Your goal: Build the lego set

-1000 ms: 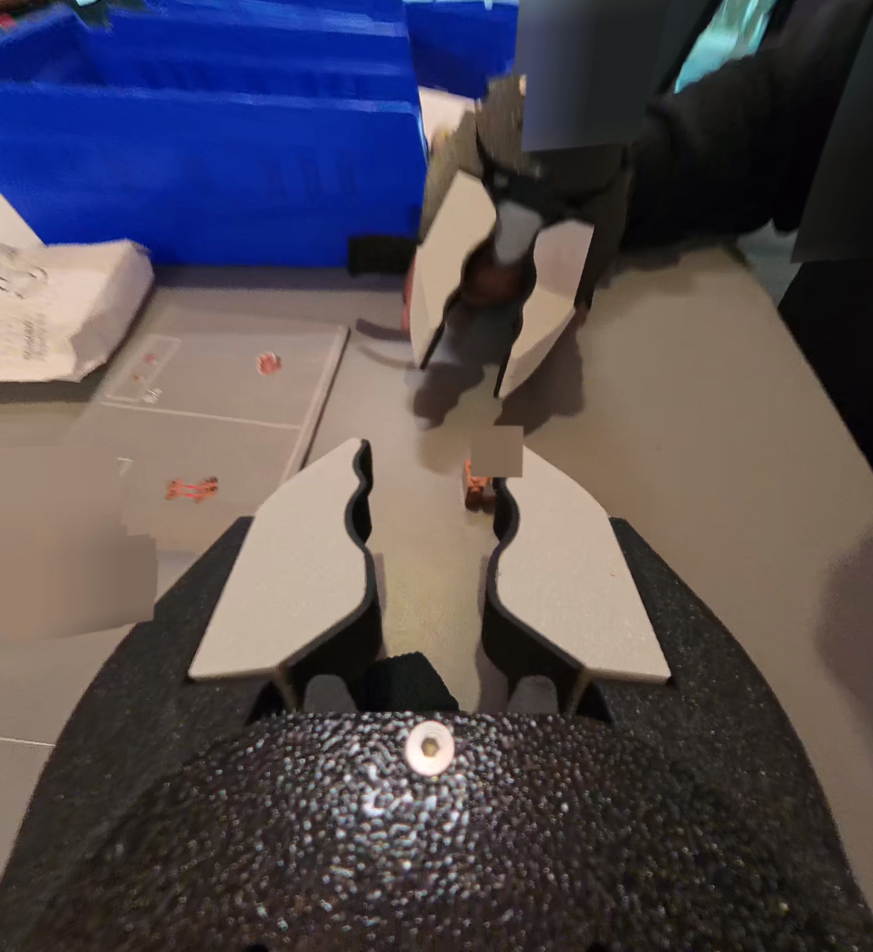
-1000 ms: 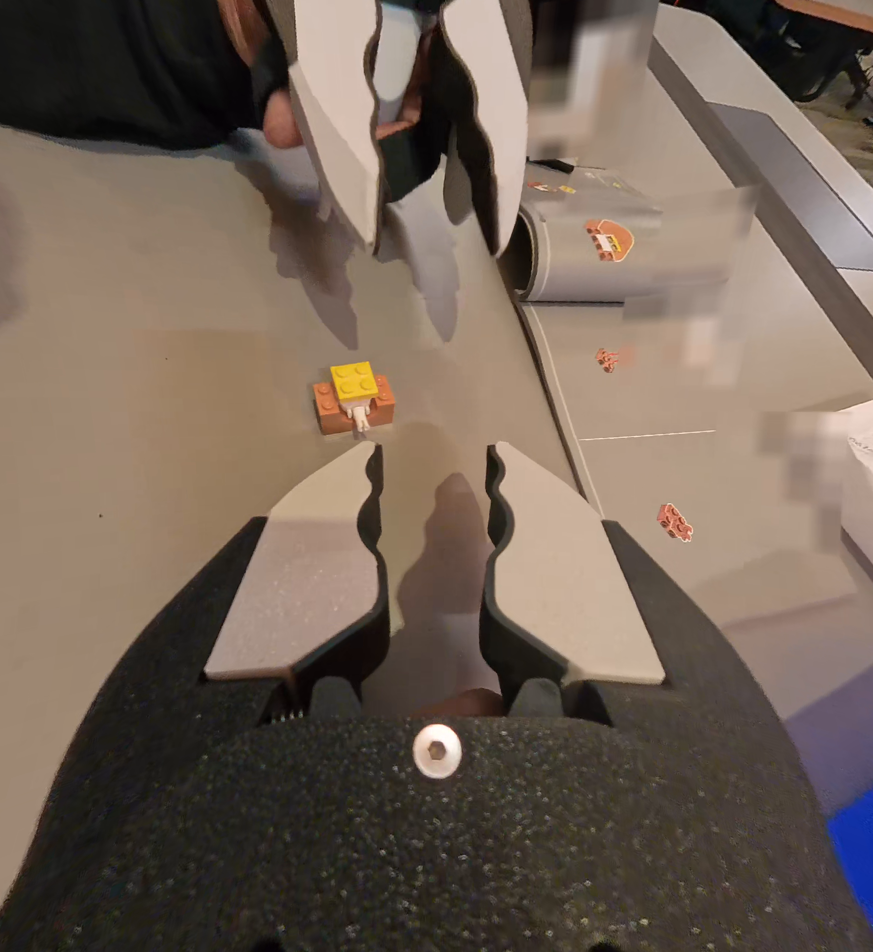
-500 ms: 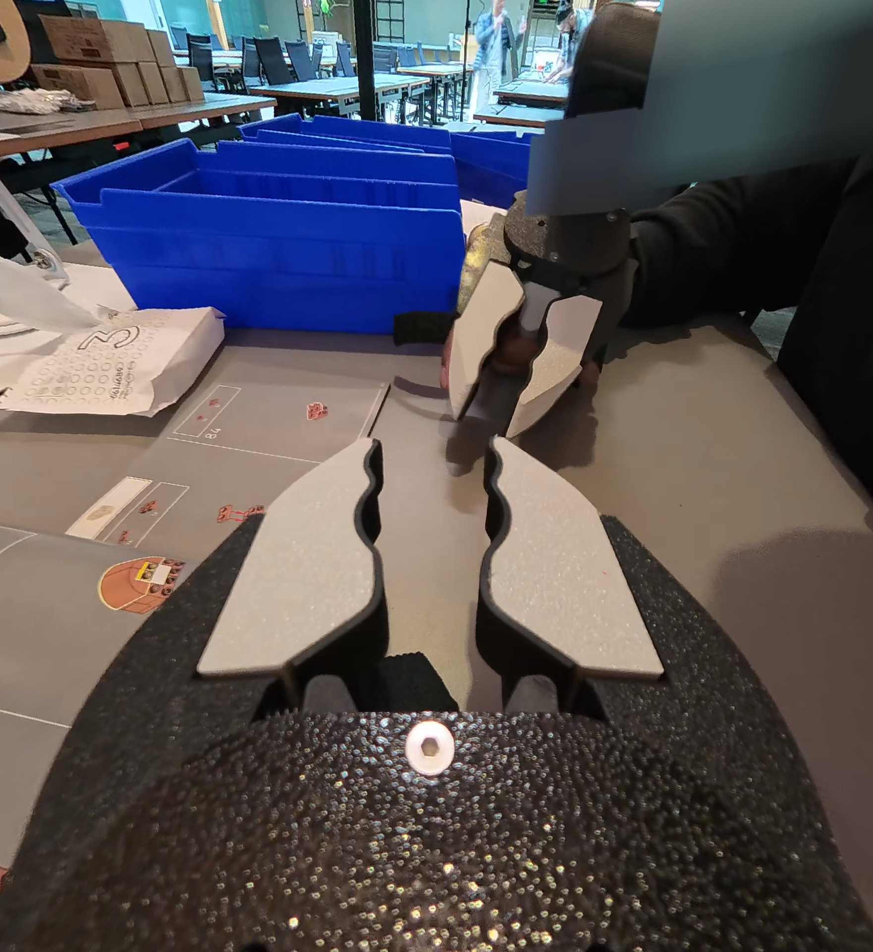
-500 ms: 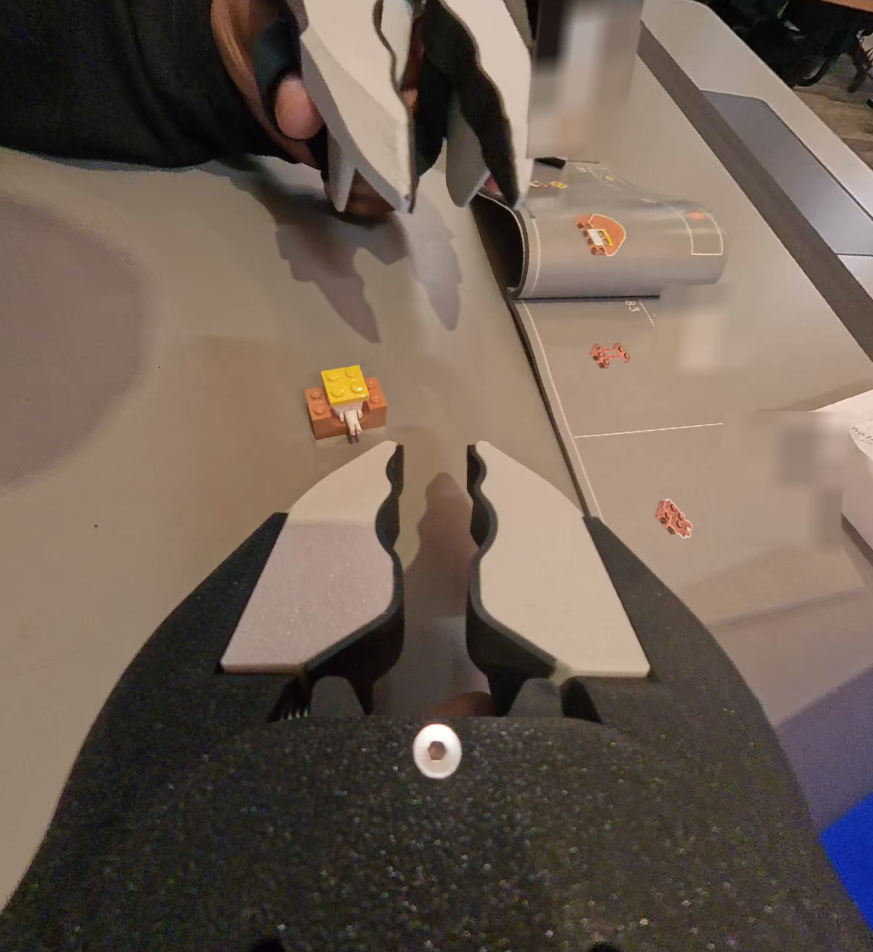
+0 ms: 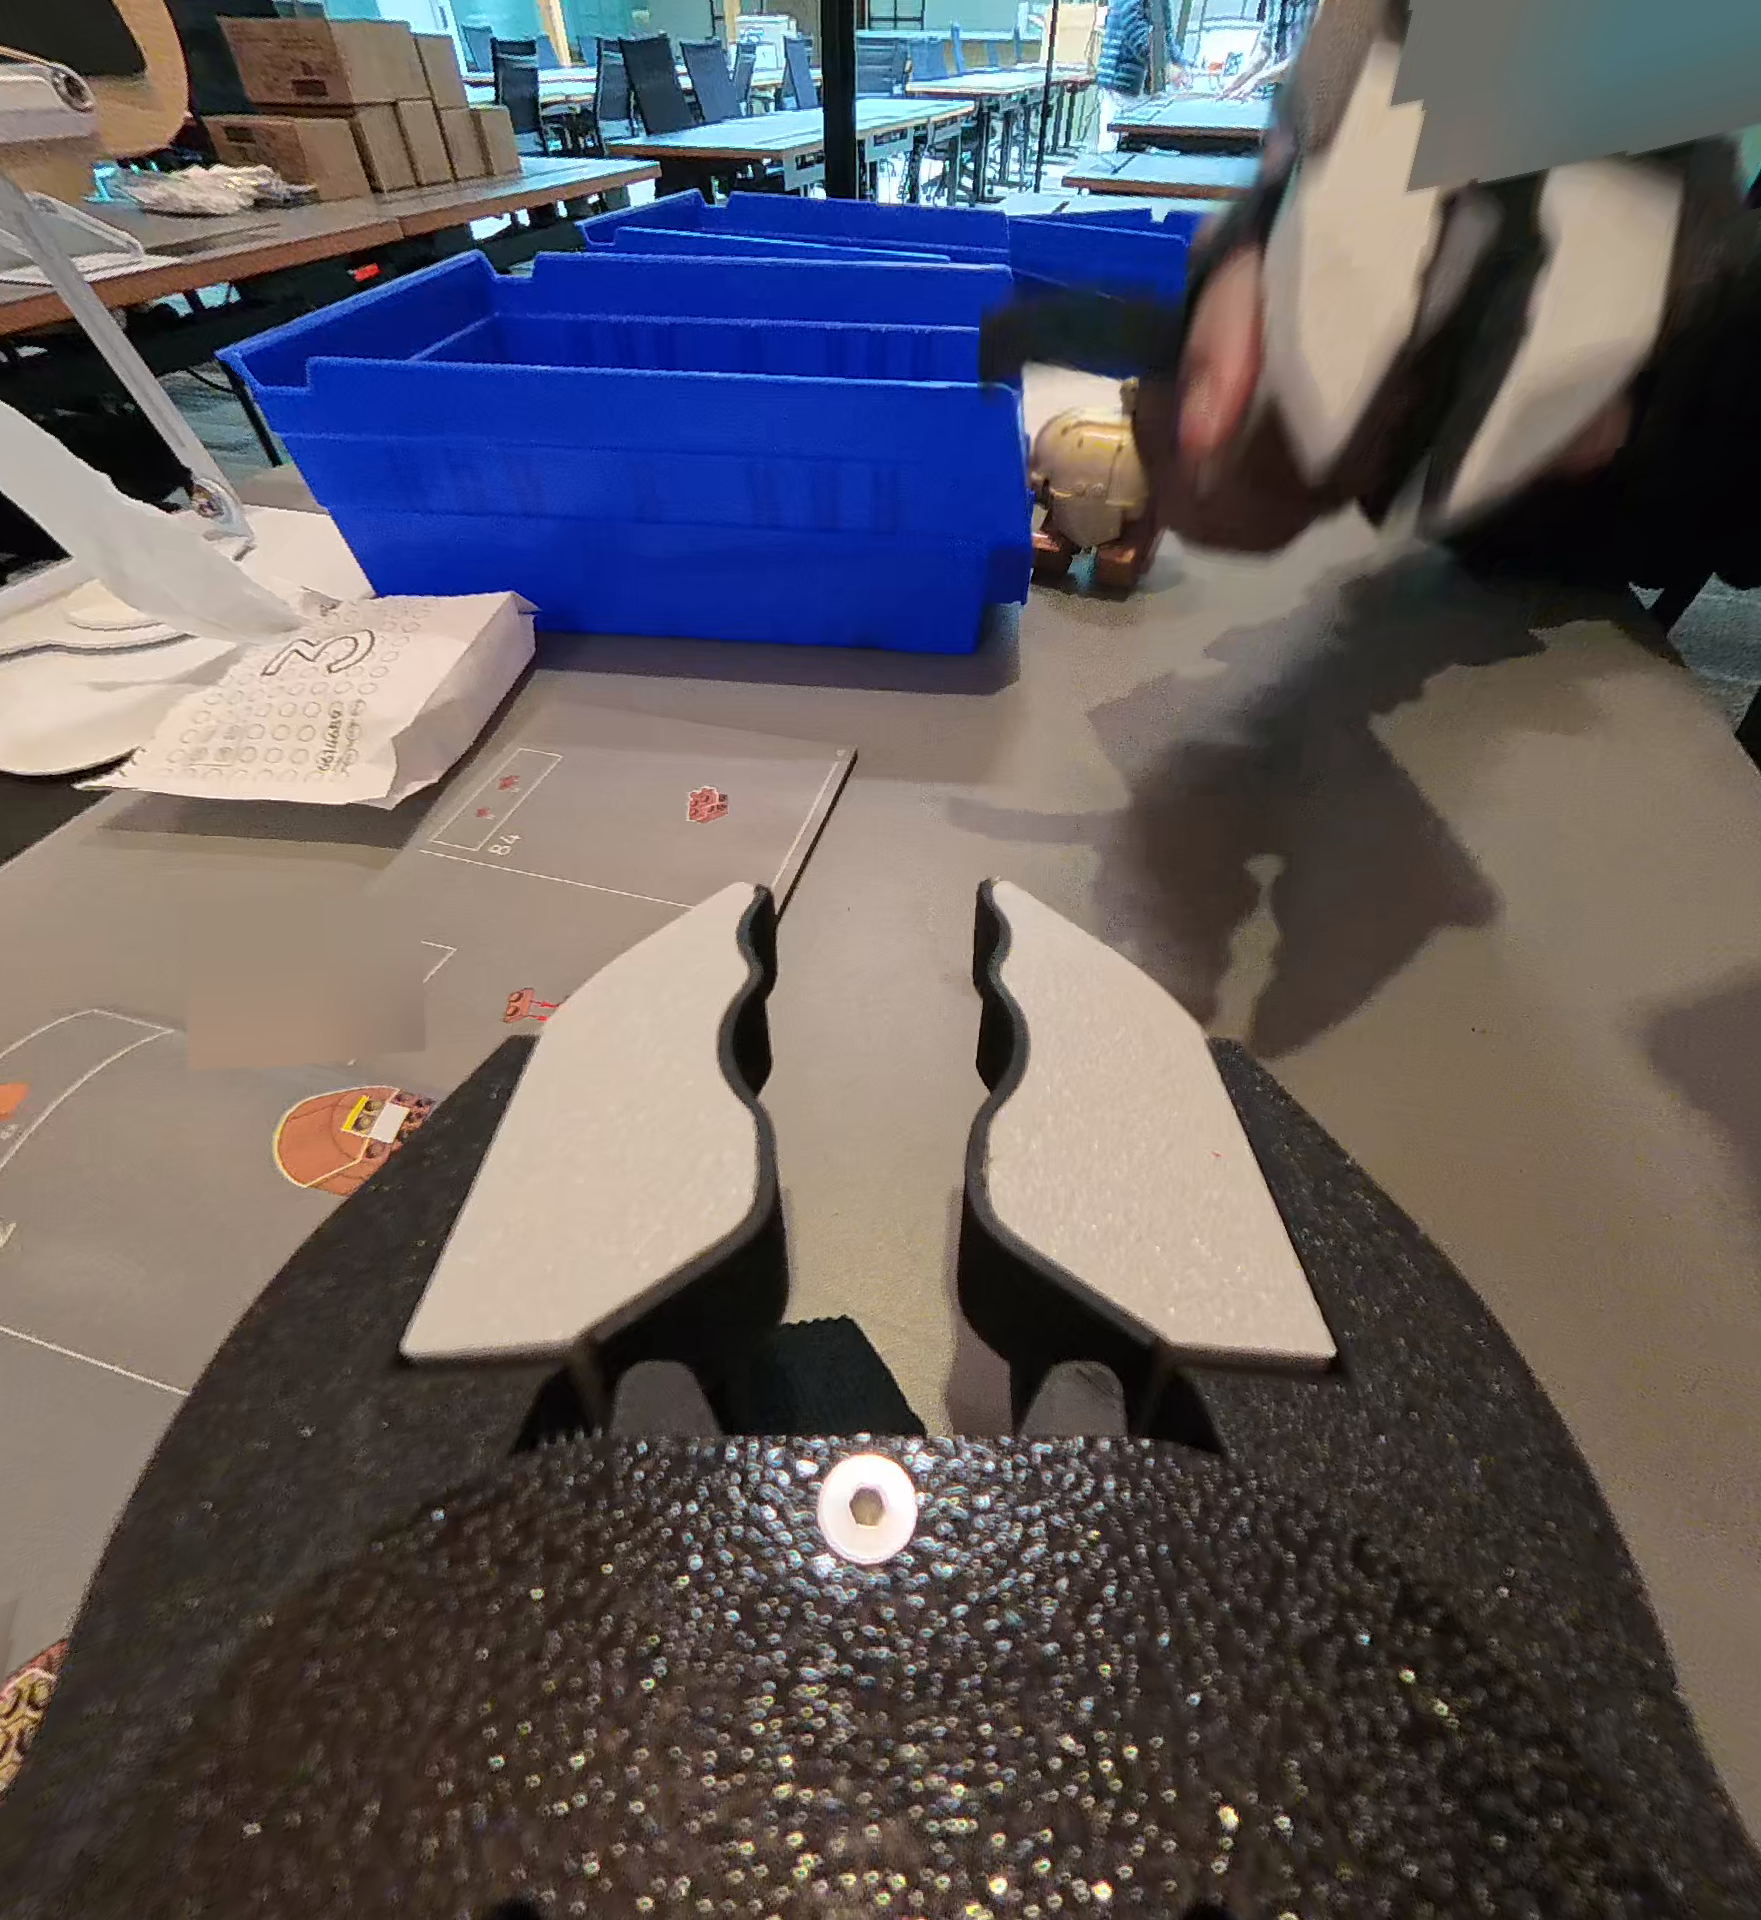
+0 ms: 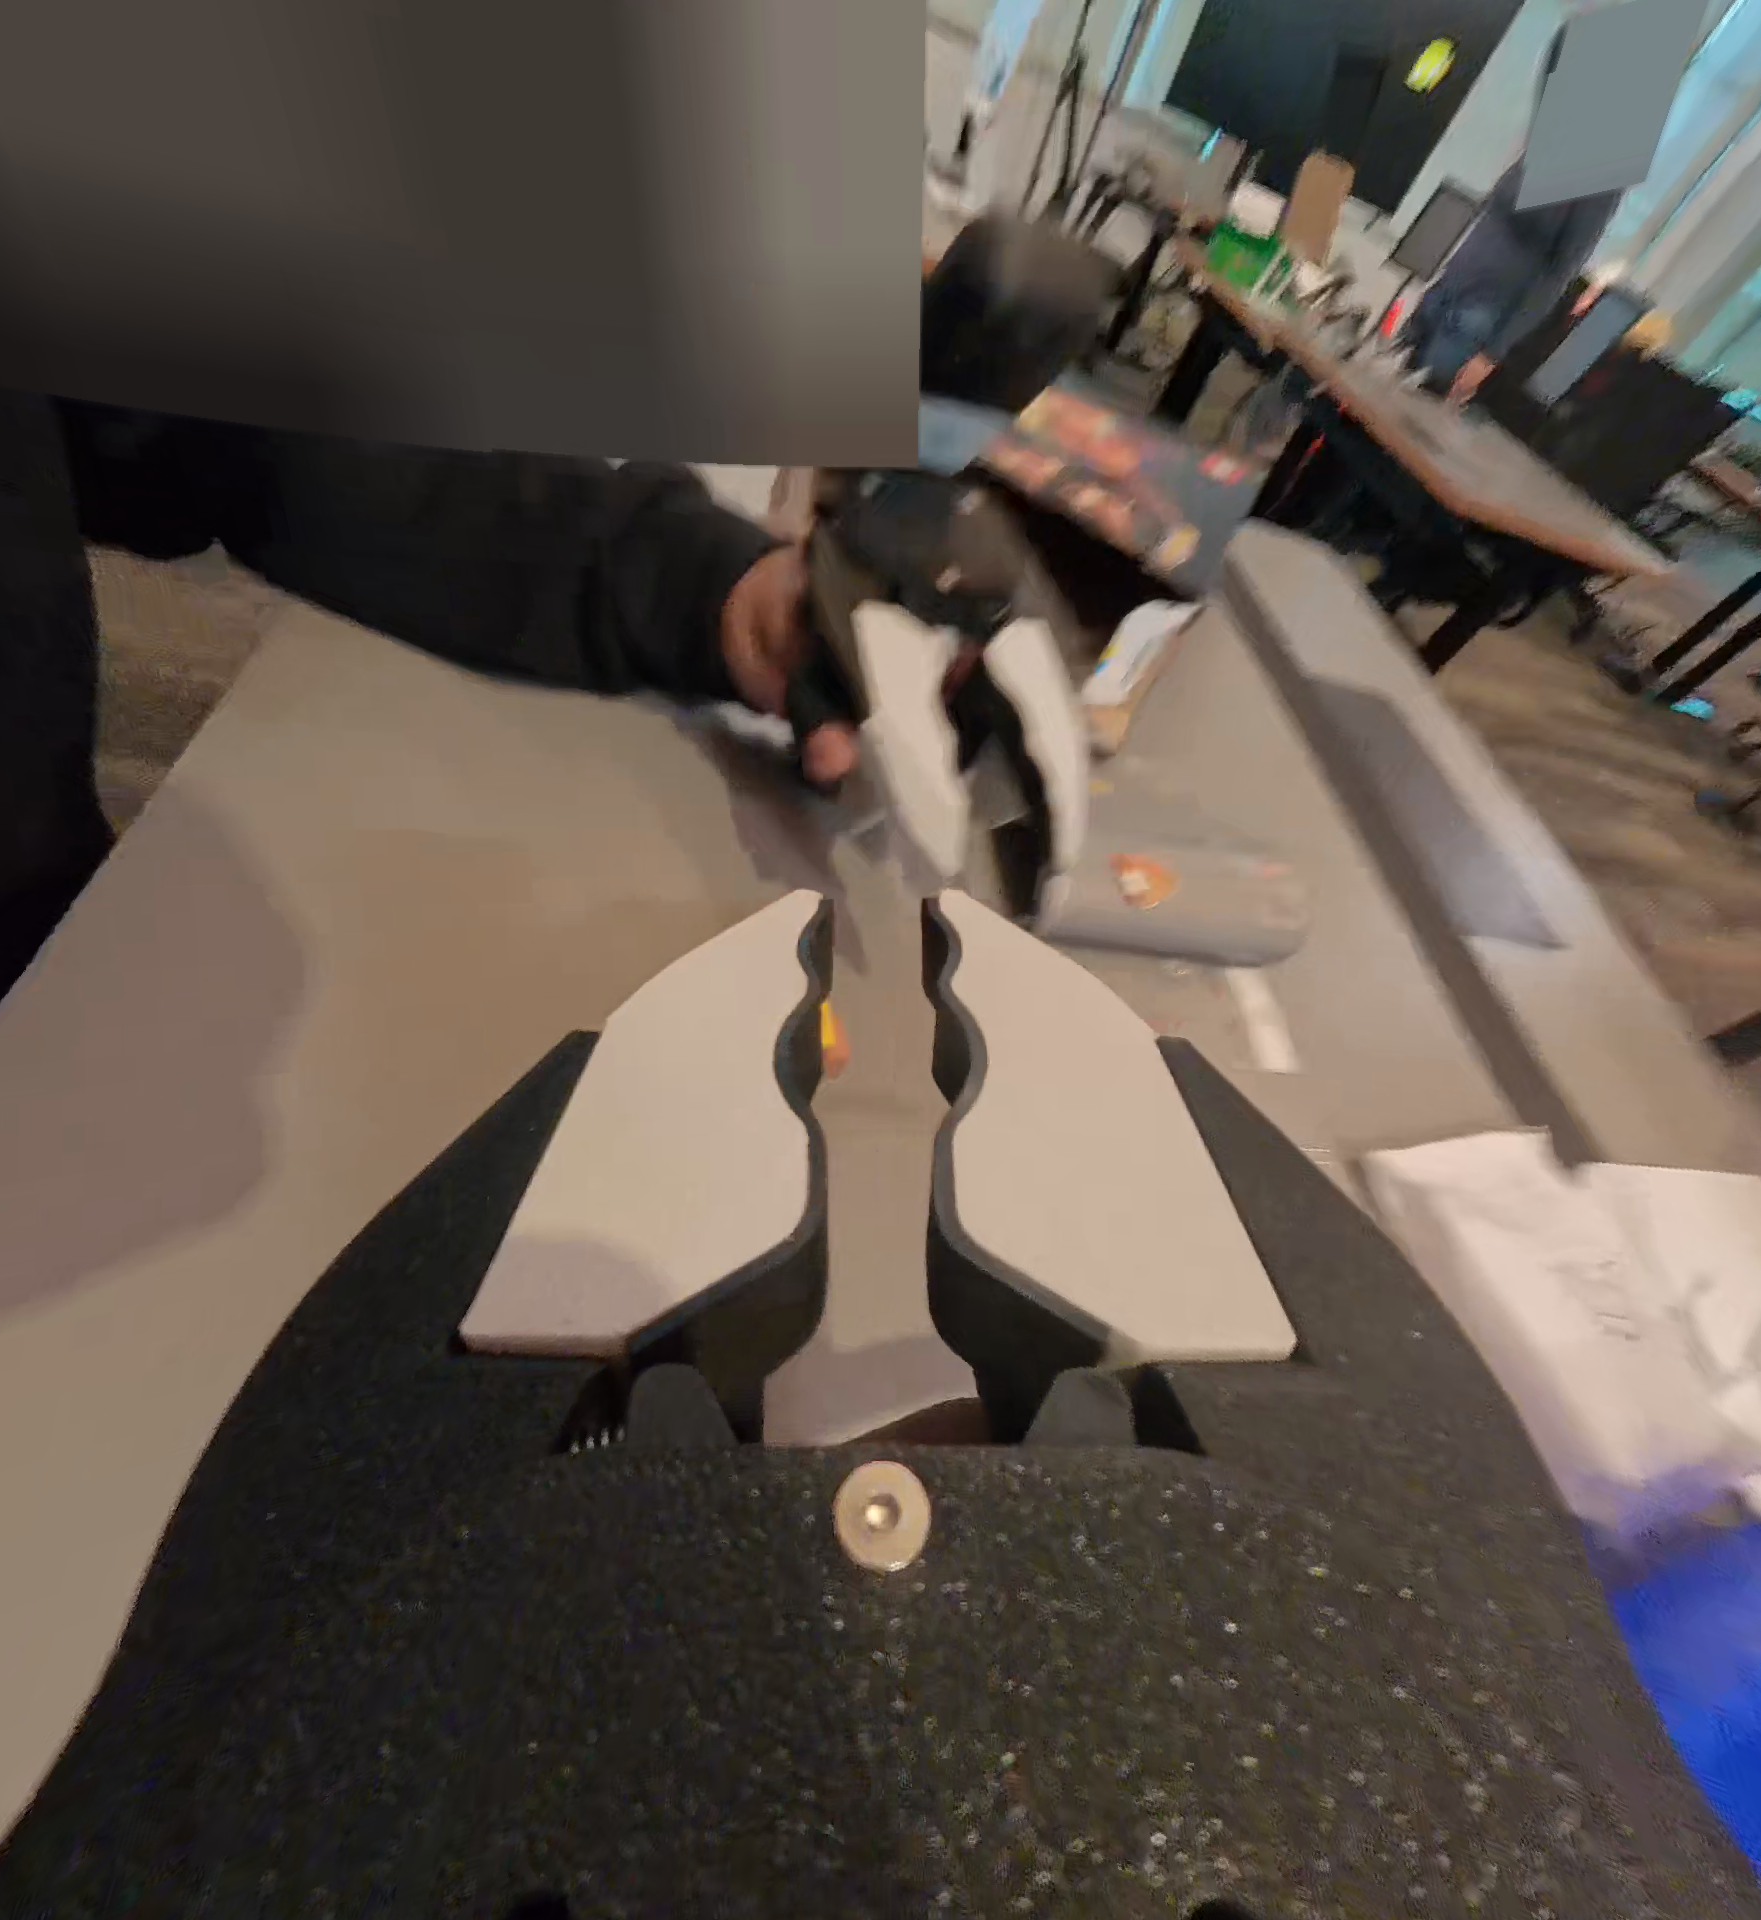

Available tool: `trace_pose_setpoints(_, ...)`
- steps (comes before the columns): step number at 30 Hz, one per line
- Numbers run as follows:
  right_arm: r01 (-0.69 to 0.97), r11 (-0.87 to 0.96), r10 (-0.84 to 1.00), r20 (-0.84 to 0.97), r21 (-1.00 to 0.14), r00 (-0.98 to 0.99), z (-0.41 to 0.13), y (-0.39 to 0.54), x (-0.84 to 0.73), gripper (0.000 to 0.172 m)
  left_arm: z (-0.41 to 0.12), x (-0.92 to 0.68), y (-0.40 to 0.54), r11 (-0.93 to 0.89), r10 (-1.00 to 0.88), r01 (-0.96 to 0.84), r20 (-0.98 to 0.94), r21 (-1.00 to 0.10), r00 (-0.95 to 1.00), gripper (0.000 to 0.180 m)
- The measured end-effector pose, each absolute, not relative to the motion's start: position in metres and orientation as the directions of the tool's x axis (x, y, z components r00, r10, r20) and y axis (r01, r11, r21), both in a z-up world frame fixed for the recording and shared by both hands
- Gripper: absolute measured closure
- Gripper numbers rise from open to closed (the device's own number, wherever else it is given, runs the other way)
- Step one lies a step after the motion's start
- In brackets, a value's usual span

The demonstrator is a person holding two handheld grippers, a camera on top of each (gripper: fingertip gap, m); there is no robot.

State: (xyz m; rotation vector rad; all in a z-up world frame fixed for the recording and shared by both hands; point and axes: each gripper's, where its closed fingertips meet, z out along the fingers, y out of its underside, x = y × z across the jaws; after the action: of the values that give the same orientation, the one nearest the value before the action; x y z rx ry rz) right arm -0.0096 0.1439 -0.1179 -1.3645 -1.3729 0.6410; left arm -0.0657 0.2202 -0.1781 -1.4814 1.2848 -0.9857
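My left gripper [image 5: 871,899] is open and empty above the grey table [image 5: 1582,1039]; only bare table shows between its fingers. My right gripper [image 6: 876,904] has its fingers close together but apart, with nothing between them. A sliver of the small yellow and orange brick assembly [image 6: 830,1029] shows on the table past the inner edge of its left finger, not gripped. The right gripper also shows blurred in the left wrist view [image 5: 1406,457], raised above the table. The left gripper shows blurred in the right wrist view [image 6: 1001,852], fingers apart.
Blue bins [image 5: 647,468] stand at the back, with a tan brick figure [image 5: 1089,478] beside them. A white paper bag [image 5: 315,717] and the open instruction booklet [image 5: 647,821] lie to the left. A person's dark sleeve [image 6: 502,582] reaches across the table. Spacing between my two grippers at the tips: around 12 cm. The tan brick figure [image 5: 1089,478] lies some 25 cm from my right tips, 30 cm from my left tips.
Both views have tilted up and away from the table. My right gripper's fingers have closed in on nothing. The brick assembly, earlier ahead to the left, now peeks out beside the right gripper's left finger.
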Motion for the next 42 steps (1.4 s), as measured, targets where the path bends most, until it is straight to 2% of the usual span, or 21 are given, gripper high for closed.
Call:
trace_pose_setpoints(3, 0.359, 0.236, 0.873, 0.359, -0.903, 0.329, -0.054, 0.177, 0.043, 0.158, -0.180, -0.065, 0.221, -0.043, -0.990, -0.272, 0.005, -0.961, 0.138, 0.145)
trace_pose_setpoints(5, 0.429, 0.170, 0.822, 0.368, -0.887, 0.435, -0.042, 0.219, 0.089, 0.159, -0.181, -0.064, 0.220, -0.045, -0.992, -0.280, 0.009, -0.959, 0.129, 0.145)
trace_pose_setpoints(7, 0.557, 0.017, 0.783, 0.357, -0.830, 0.508, -0.067, 0.272, 0.132, 0.161, -0.183, -0.063, 0.218, -0.041, -0.993, -0.296, 0.006, -0.954, 0.118, 0.145)
trace_pose_setpoints(10, 0.732, -0.245, 0.790, 0.306, -0.636, 0.531, -0.142, 0.333, 0.179, 0.161, -0.187, -0.061, 0.216, -0.018, -0.993, -0.323, -0.020, -0.946, 0.113, 0.145)
trace_pose_setpoints(13, 0.825, -0.359, 0.834, 0.247, -0.437, 0.494, -0.201, 0.357, 0.203, 0.161, -0.192, -0.060, 0.212, 0.007, -0.994, -0.357, -0.044, -0.934, 0.096, 0.145)
trace_pose_setpoints(16, 0.852, -0.387, 0.860, 0.194, -0.353, 0.472, -0.225, 0.365, 0.212, 0.161, -0.194, -0.059, 0.210, 0.019, -0.994, -0.373, -0.057, -0.928, 0.091, 0.145)
trace_pose_setpoints(20, 0.838, -0.402, 0.871, 0.129, -0.370, 0.475, -0.231, 0.368, 0.209, 0.160, -0.193, -0.059, 0.209, 0.016, -0.995, -0.368, -0.050, -0.930, 0.081, 0.145)
trace_pose_setpoints(23, 0.857, -0.406, 0.881, 0.114, -0.317, 0.460, -0.239, 0.366, 0.212, 0.160, -0.193, -0.060, 0.208, 0.014, -0.996, -0.363, -0.043, -0.932, 0.072, 0.145)
trace_pose_setpoints(30, 0.834, -0.441, 0.868, 0.078, -0.331, 0.490, -0.242, 0.368, 0.208, 0.162, -0.194, -0.061, 0.207, 0.016, -0.996, -0.373, -0.047, -0.928, 0.073, 0.146)
trace_pose_setpoints(33, 0.812, -0.440, 0.861, 0.078, -0.383, 0.503, -0.234, 0.366, 0.205, 0.167, -0.194, -0.061, 0.207, 0.020, -0.996, -0.376, -0.053, -0.927, 0.078, 0.146)
trace_pose_setpoints(38, 0.709, -0.418, 0.849, 0.033, -0.568, 0.527, -0.194, 0.346, 0.194, 0.168, -0.195, -0.061, 0.208, 0.021, -0.995, -0.378, -0.057, -0.925, 0.085, 0.146)
trace_pose_setpoints(42, 0.676, -0.423, 0.838, 0.023, -0.603, 0.545, -0.182, 0.334, 0.197, 0.169, -0.197, -0.060, 0.207, 0.028, -0.995, -0.391, -0.065, -0.920, 0.081, 0.147)
